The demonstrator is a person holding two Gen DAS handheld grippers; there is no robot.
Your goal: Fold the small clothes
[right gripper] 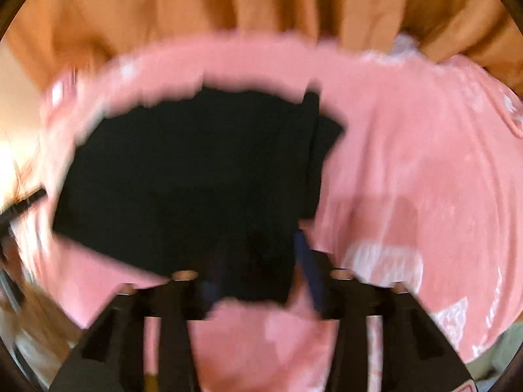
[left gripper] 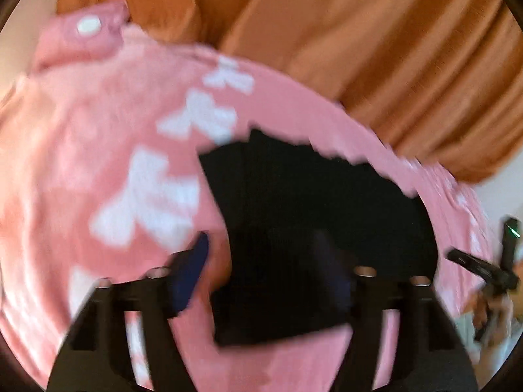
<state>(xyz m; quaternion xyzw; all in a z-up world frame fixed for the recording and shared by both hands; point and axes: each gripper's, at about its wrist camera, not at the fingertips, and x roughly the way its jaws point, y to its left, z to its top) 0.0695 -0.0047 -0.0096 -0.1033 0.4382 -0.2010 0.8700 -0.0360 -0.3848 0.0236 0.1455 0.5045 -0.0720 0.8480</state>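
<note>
The black garment (left gripper: 294,215) lies flat on the pink blanket (left gripper: 81,163), just ahead of and partly beneath both the left gripper (left gripper: 264,261) and right gripper (right gripper: 258,261), whose jaws stand apart, gripping nothing.

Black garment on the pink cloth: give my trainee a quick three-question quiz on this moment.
1. True or false: the black garment lies on a green towel.
2. Multiple choice: what hangs behind the pink cloth? A) orange curtain B) white blinds C) bare brick
3. Fill in: the print on the pink cloth is ____ in colour.

Key:
1. False. It lies on the pink cloth.
2. A, the orange curtain.
3. White.

The left hand-held gripper and the right hand-held gripper both stand open over the garment's near edge, gripping nothing.
</note>
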